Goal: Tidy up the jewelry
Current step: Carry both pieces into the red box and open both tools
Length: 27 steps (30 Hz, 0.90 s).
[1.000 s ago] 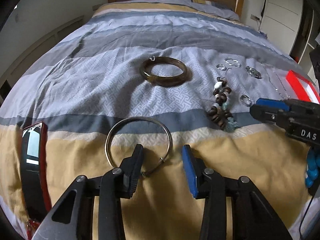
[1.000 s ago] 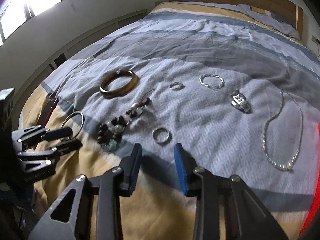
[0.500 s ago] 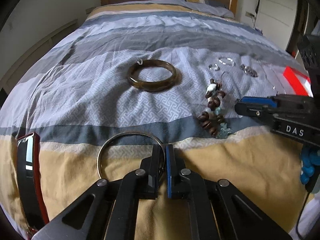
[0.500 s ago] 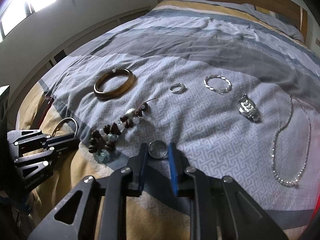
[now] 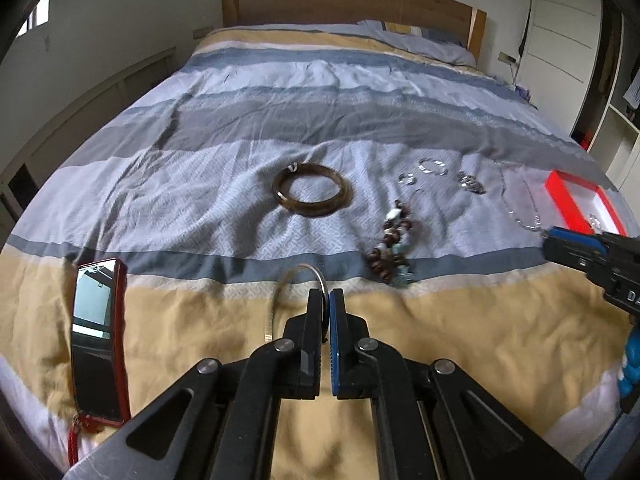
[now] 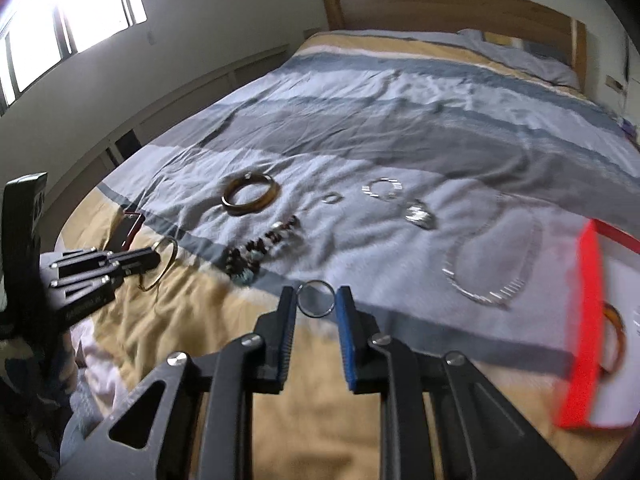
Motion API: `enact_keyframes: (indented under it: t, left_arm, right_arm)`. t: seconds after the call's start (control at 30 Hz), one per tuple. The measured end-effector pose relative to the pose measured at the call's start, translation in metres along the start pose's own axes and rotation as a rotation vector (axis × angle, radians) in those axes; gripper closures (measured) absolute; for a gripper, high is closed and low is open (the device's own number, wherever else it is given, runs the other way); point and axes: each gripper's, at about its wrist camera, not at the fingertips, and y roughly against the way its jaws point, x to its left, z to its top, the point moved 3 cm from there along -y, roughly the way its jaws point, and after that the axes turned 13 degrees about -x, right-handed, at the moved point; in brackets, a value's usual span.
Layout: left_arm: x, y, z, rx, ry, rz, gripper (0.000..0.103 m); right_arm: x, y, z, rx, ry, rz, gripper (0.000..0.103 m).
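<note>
**Left wrist view: two pieces are being carried off the bed at once**

In the left wrist view, the left gripper (image 5: 325,300) is being held fully closed on the thin silver bangle (image 5: 298,280), which is being lifted edge-on above the yellow band of the bedspread (image 5: 460,332). Its jaws have just been closing, with the bangle's wire between them. In the right wrist view, the right gripper (image 6: 317,300) is being held partly closed, its pads pressing on either side of a small silver ring (image 6: 316,299); its jaws have also just been closing around the ring.

Beyond them, the beaded bracelet (image 5: 390,246) and the brown bangle (image 5: 312,194) are lying untouched on the patterned cloth, with the smaller silver pieces (image 5: 432,168) and the chain necklace (image 6: 494,258) farther off. The red tray (image 6: 588,312) is being approached at the right, one amber bangle (image 6: 616,338) already inside it.

The pick-up step is judged done for both pieces. Next, each is likely to be carried over the tray's wall and released low, so that the ring is not dropped onto the bedspread.
</note>
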Motion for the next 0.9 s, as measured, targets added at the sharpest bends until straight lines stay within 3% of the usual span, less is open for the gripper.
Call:
enact_keyframes:
  t: [0.27,0.53,0.9]
  left_arm:
    - [-0.053,0.032,0.011,-0.035,-0.030,-0.049,0.100]
    - [-0.149,0.049,0.033,-0.068,-0.098,-0.169,0.100]
    - [-0.286,0.038,0.054,-0.077,-0.217,-0.308,0.100]
  right_arm:
    - [-0.058,0.089,-0.006,-0.049,-0.032,-0.126,0.084]
    - [-0.124,0.161,-0.016,-0.092,-0.079,-0.248,0.084]
    - [-0.206,0.200,-0.025,-0.108,-0.119,-0.327,0.084]
